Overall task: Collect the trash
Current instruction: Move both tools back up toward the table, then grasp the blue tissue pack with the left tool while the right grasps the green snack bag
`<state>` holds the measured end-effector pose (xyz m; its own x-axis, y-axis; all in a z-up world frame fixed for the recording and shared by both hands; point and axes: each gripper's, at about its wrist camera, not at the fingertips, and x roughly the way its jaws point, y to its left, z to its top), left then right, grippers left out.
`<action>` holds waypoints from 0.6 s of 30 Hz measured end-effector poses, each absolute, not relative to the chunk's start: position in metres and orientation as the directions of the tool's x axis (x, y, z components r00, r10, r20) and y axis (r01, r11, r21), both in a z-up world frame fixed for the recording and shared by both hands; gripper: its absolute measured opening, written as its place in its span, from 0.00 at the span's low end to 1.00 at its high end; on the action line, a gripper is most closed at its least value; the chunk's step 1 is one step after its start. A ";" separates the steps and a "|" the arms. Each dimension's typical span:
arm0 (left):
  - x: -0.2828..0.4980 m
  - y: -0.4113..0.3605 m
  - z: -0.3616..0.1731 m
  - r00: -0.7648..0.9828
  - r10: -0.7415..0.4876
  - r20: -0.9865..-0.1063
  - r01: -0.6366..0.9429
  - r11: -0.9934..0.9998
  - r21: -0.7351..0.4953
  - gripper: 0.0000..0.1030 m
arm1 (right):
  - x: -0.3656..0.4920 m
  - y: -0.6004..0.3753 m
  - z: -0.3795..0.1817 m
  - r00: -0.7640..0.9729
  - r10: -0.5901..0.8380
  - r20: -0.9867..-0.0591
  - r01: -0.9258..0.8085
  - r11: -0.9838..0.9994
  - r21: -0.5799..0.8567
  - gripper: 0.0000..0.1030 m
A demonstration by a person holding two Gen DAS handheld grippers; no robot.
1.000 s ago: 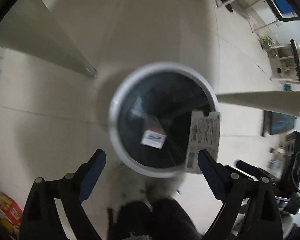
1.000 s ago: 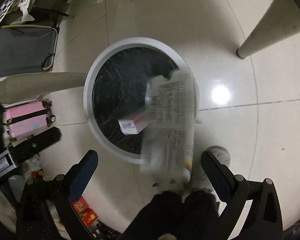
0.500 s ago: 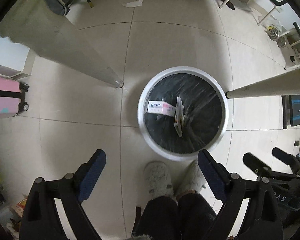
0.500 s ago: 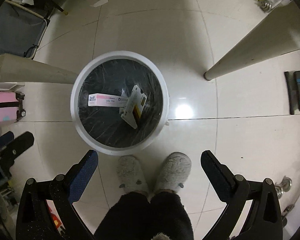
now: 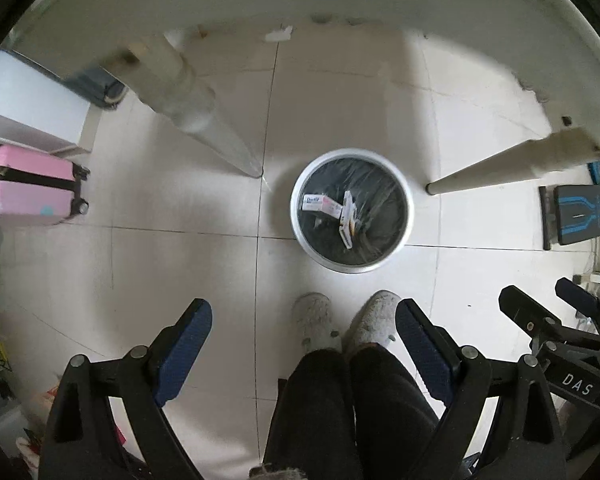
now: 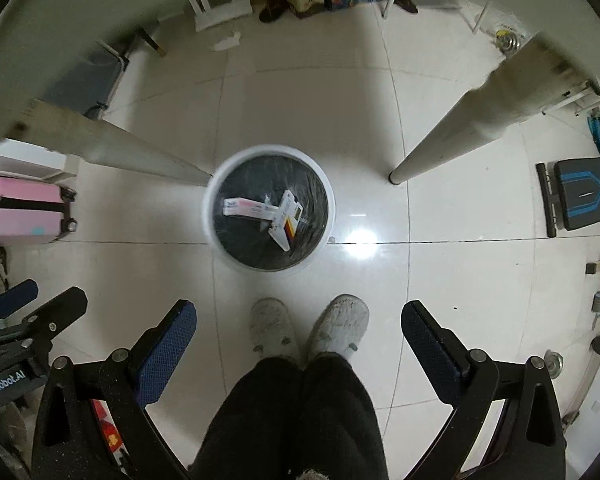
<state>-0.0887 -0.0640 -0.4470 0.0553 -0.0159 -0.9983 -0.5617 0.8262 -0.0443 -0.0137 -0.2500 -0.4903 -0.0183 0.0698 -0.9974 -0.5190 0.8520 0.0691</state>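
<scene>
Left hand-held gripper [image 5: 304, 330]: jaws wide apart, empty.
Right hand-held gripper [image 6: 299, 330]: jaws spread, empty.
Trash: two boxes [image 6: 246, 207] [image 6: 285, 220] inside bin [image 6: 209, 216], on floor between table legs [image 6: 452, 132].

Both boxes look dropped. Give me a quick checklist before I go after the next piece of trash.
1. Left gripper empty, jaws wide apart: ok.
2. Right gripper empty, jaws wide apart: ok.
3. Pink-and-white box inside the white bin, on the black liner: ok.
4. Second box inside the bin, leaning across the first, nothing over the rim: ok.
5. Bin upright between the two table legs, in front of the slippers: ok.
6. Next target: a white scrap lies on the floor near the far wall; whether it is trash: cannot tell.
</scene>
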 end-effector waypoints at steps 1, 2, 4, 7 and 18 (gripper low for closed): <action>-0.090 -0.064 -0.431 0.062 -0.015 -0.998 -0.557 0.829 -0.047 0.91 | -0.016 -0.250 -0.473 -0.014 0.076 -0.997 -0.519 0.852 0.072 1.00; -0.091 -0.065 -0.419 0.071 -0.017 -0.997 -0.556 0.829 -0.054 0.91 | -0.018 -0.250 -0.452 -0.007 0.080 -0.997 -0.520 0.851 0.072 1.00; -0.093 -0.064 -0.389 0.095 -0.013 -0.995 -0.554 0.830 -0.064 0.91 | -0.021 -0.251 -0.417 0.005 0.094 -0.996 -0.516 0.853 0.078 1.00; -0.092 -0.059 -0.347 0.134 0.010 -0.991 -0.550 0.832 -0.066 0.91 | -0.022 -0.253 -0.368 0.012 0.125 -0.992 -0.495 0.863 0.103 1.00; -0.017 -0.018 -0.238 0.258 0.170 -0.951 -0.597 0.802 -0.019 1.00 | 0.059 -0.215 -0.236 0.076 0.204 -0.976 -0.530 0.837 0.134 1.00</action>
